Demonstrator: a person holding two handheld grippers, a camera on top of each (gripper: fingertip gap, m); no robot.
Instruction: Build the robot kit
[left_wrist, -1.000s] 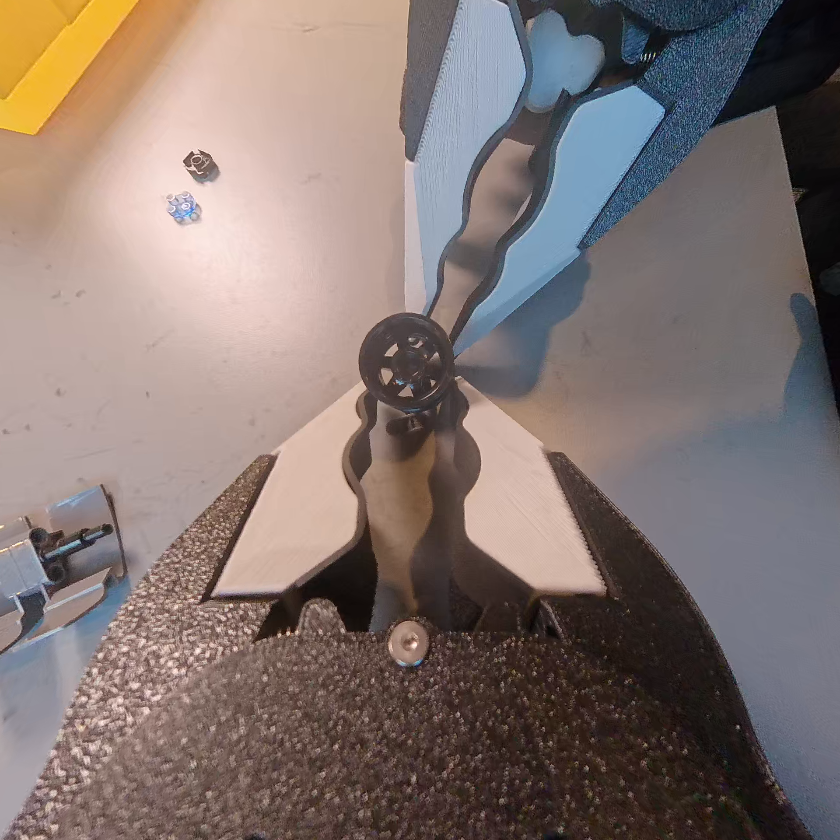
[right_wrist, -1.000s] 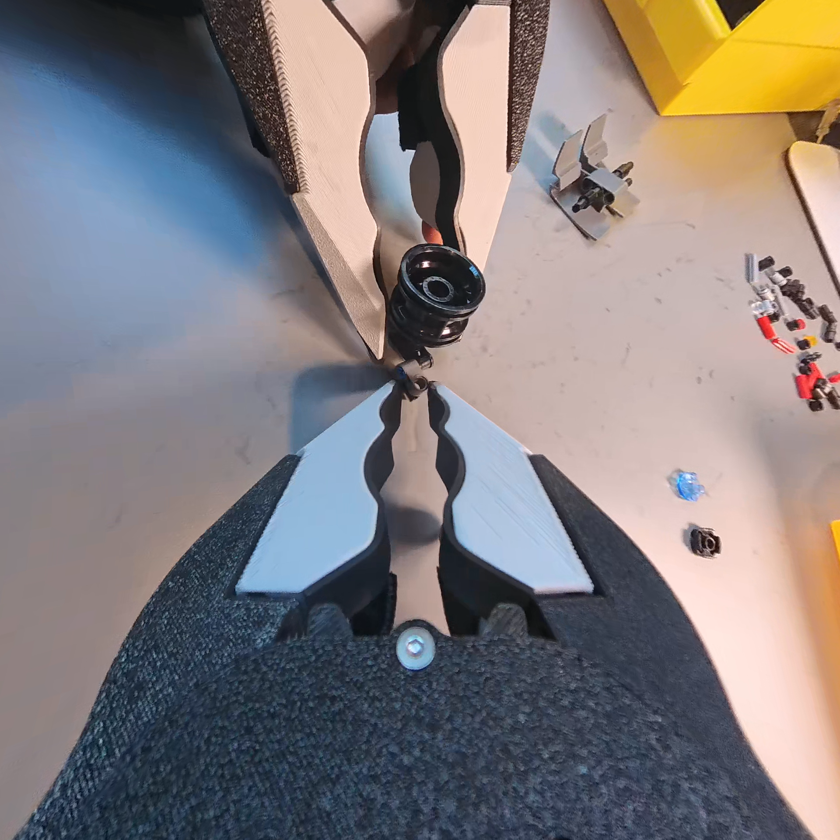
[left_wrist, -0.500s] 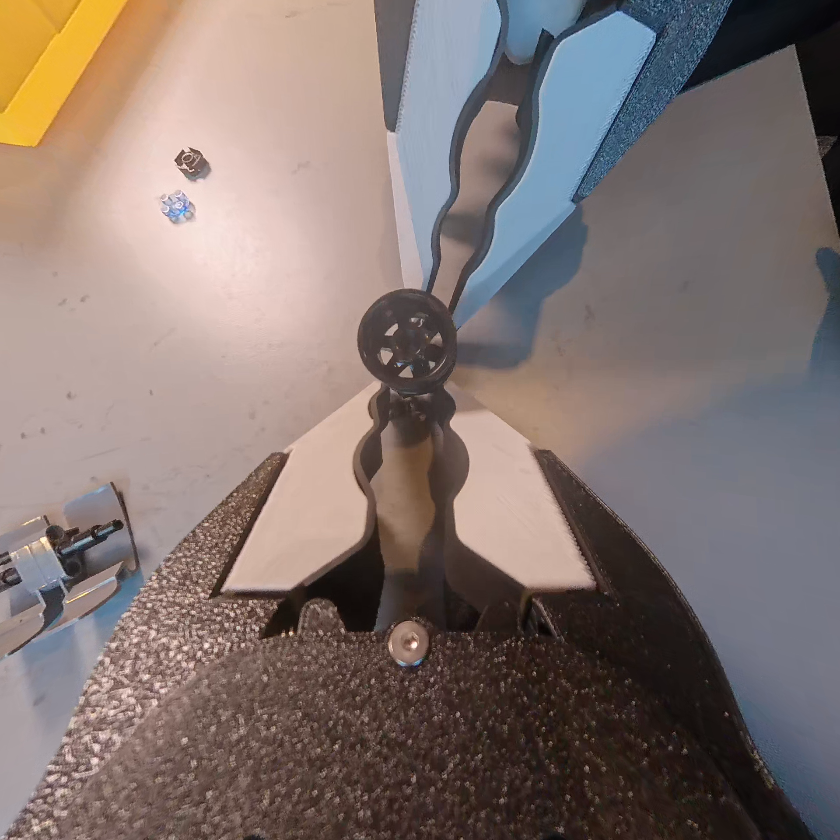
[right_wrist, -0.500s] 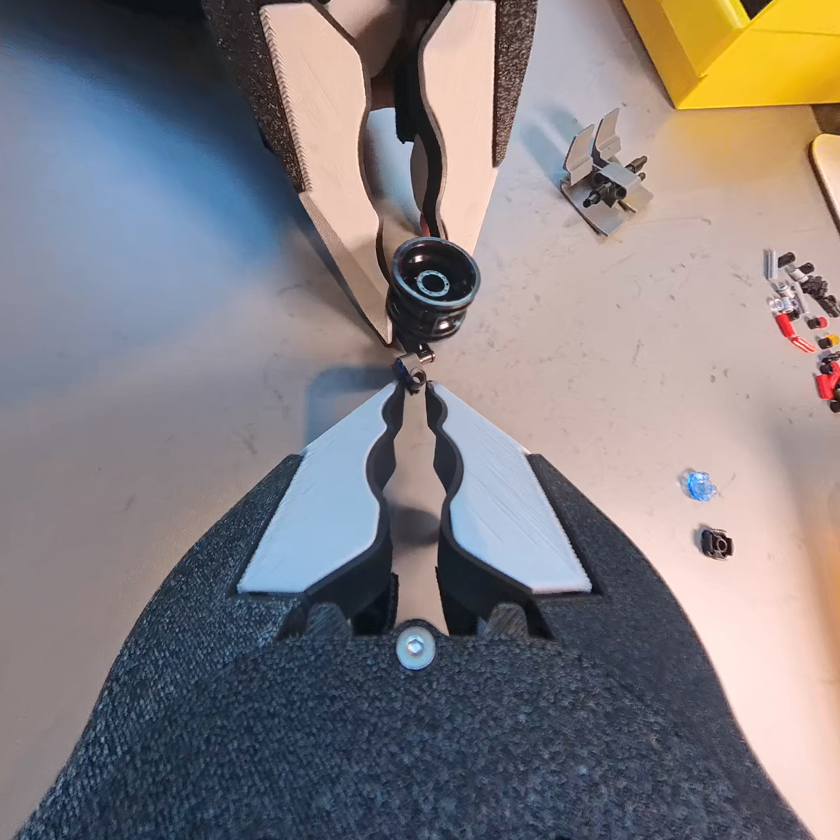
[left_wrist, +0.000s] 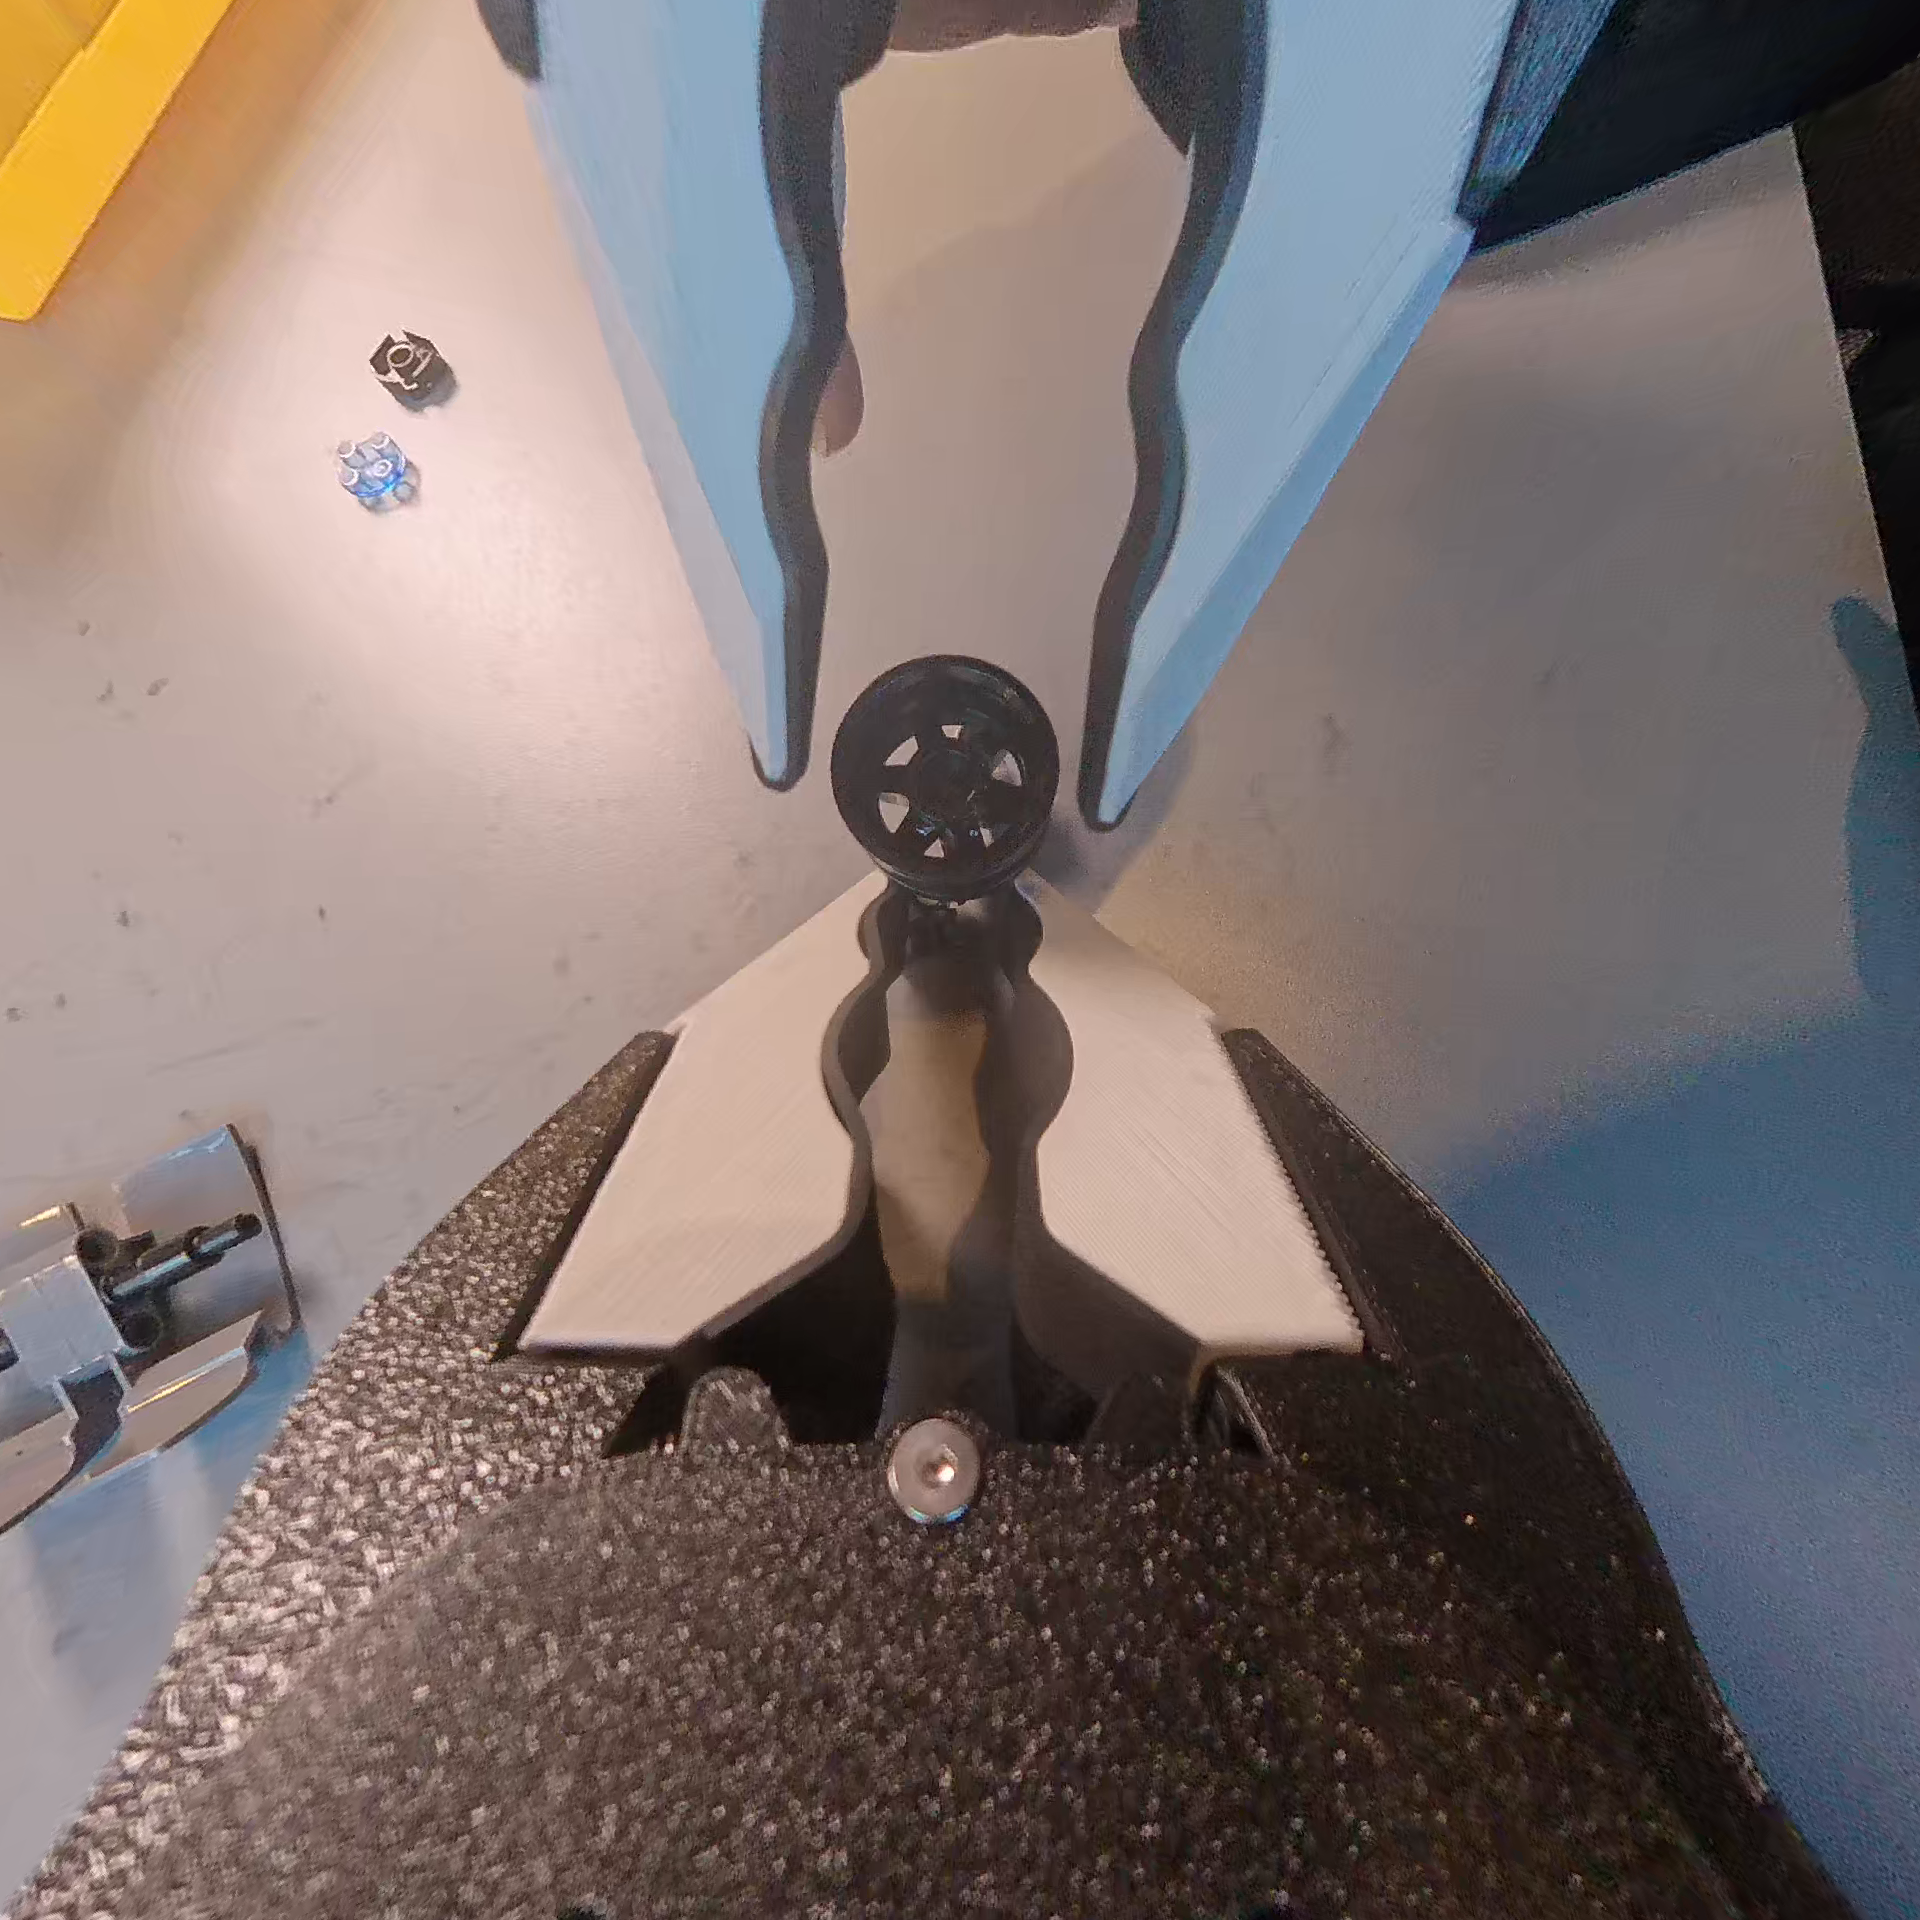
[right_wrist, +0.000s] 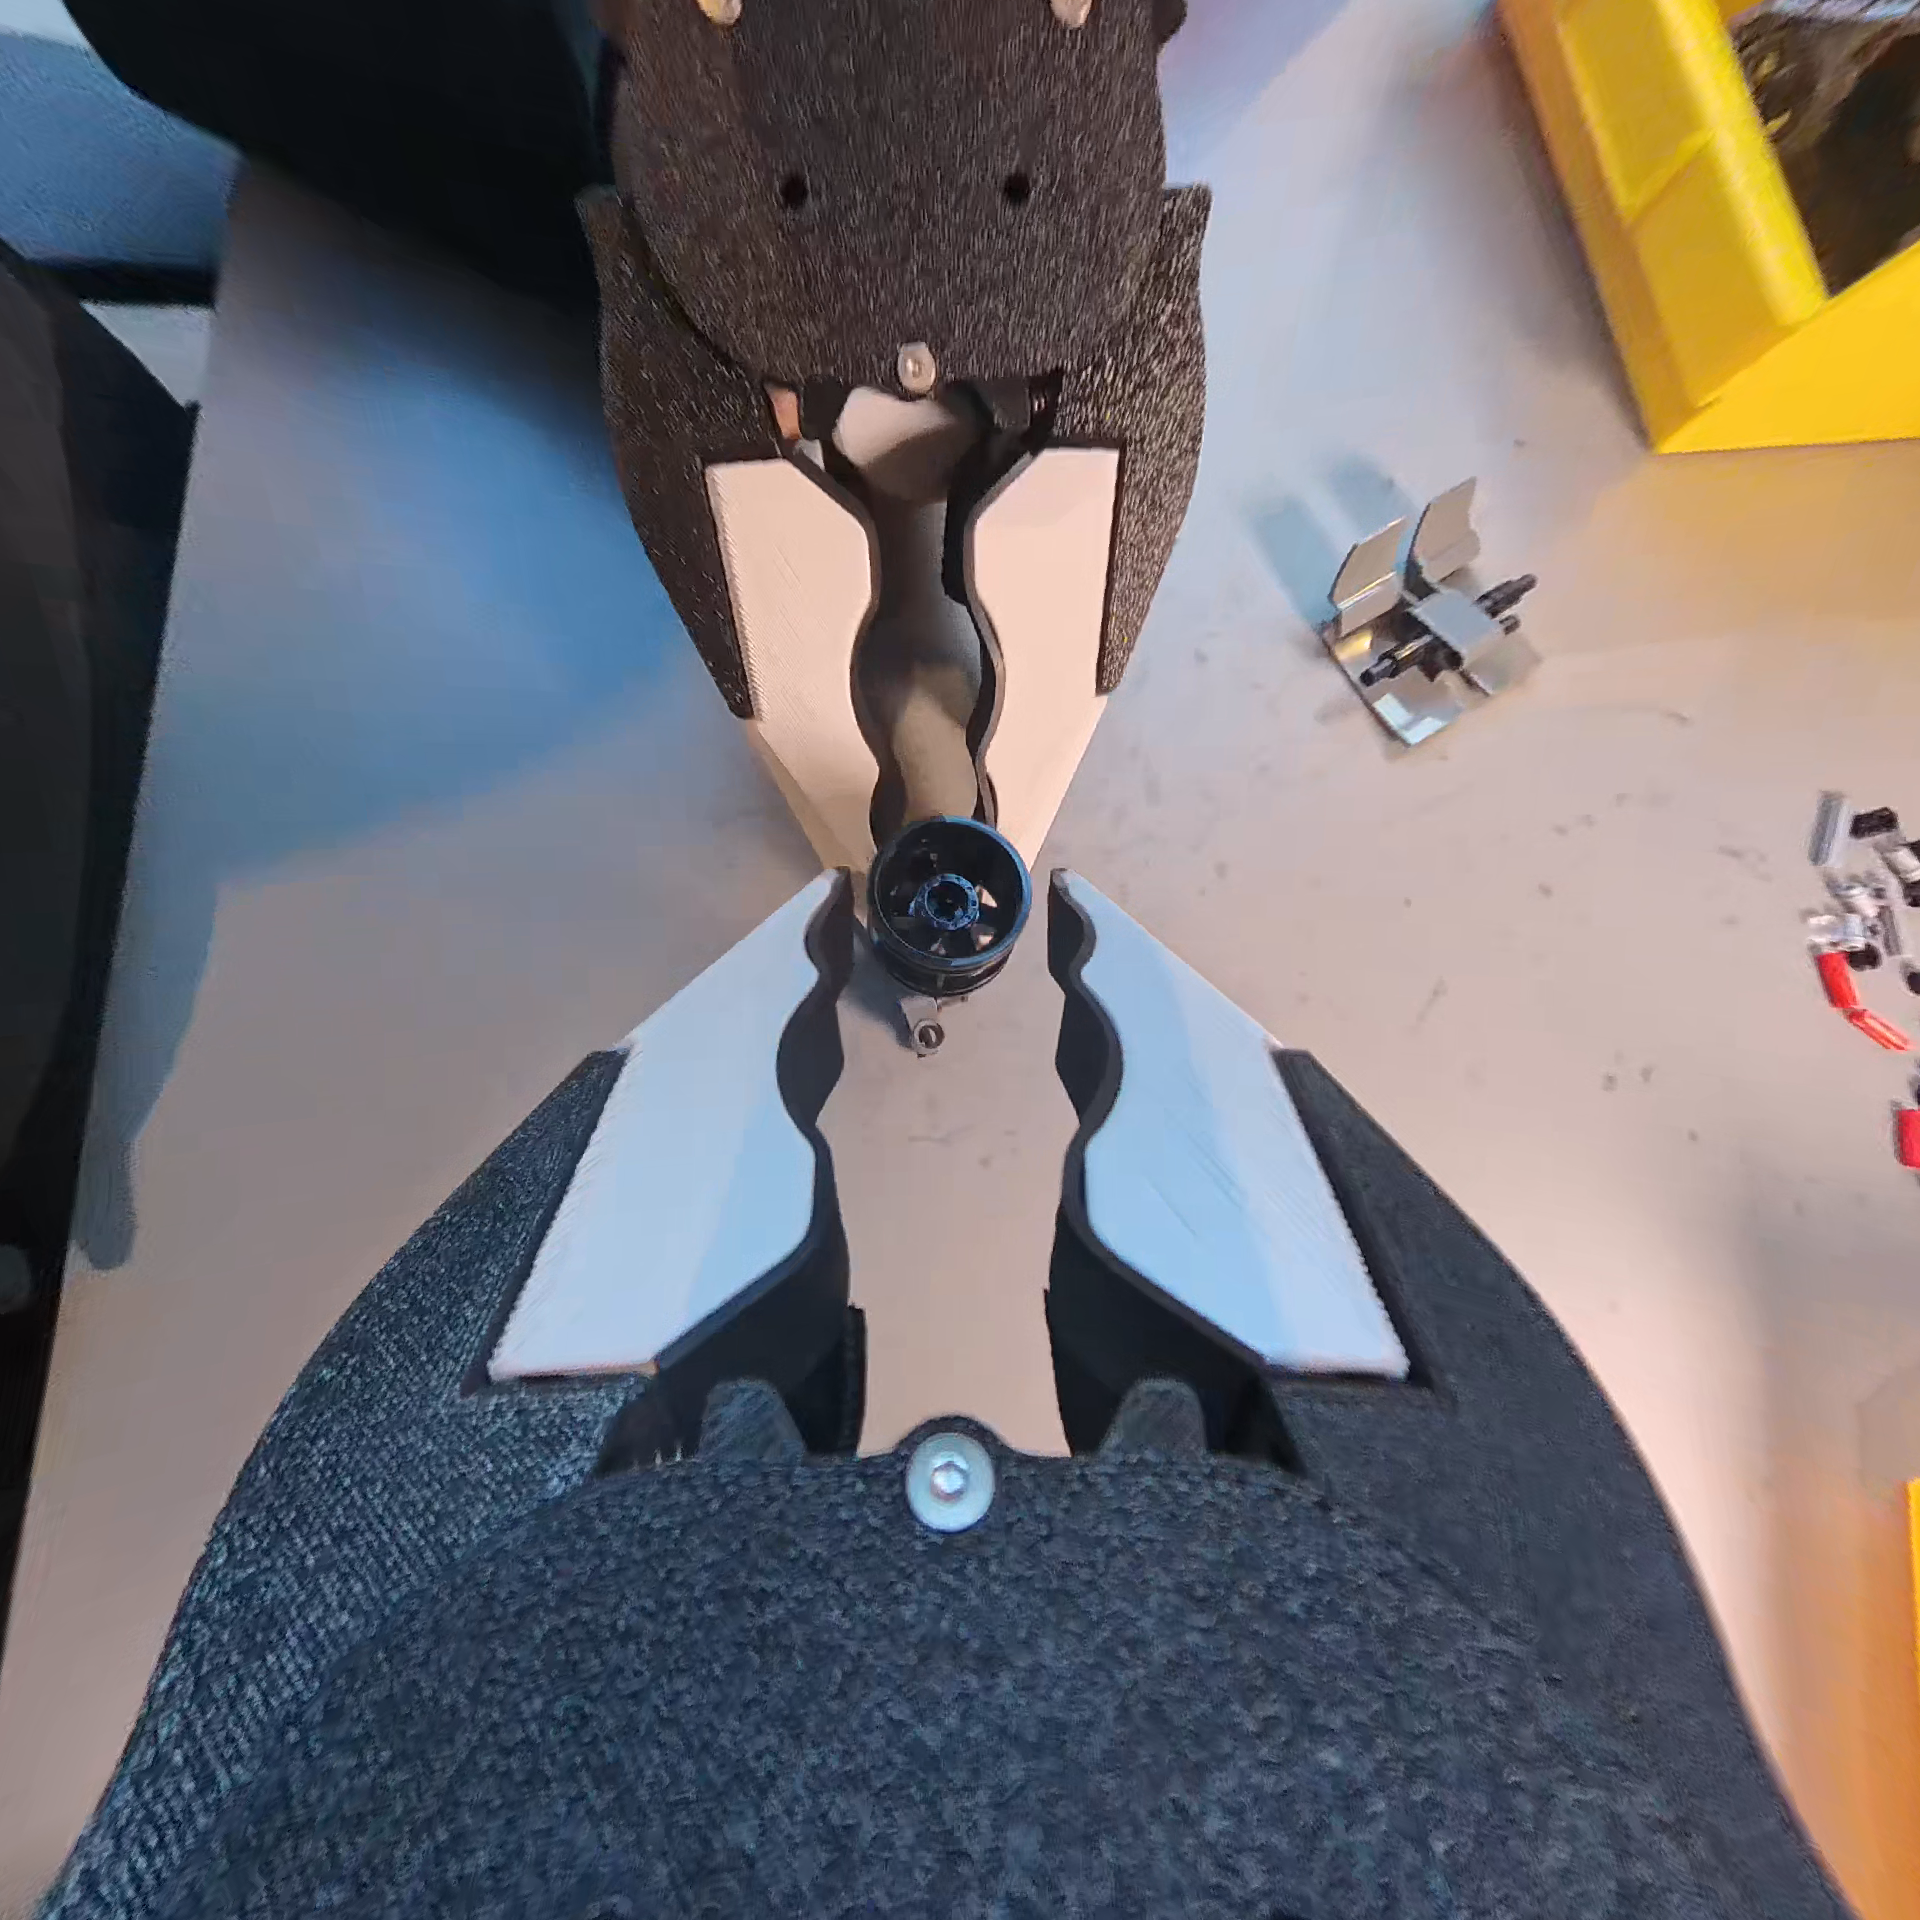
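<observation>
Black spoked wheel (left_wrist: 943, 777) with a little pin underneath is pinched at the tips of the left gripper (left_wrist: 948, 914), held just above the table (left_wrist: 1455, 831). Right gripper (right_wrist: 943, 906) faces it head-on, jaws spread wide on either side of the wheel, not touching.

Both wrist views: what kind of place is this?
Probably a workbench for small toy-brick assembly. A scuffed pale table carries loose small parts, a grey sub-assembly and a yellow bin. The left gripper holds a black wheel; the right gripper is open around it.
</observation>
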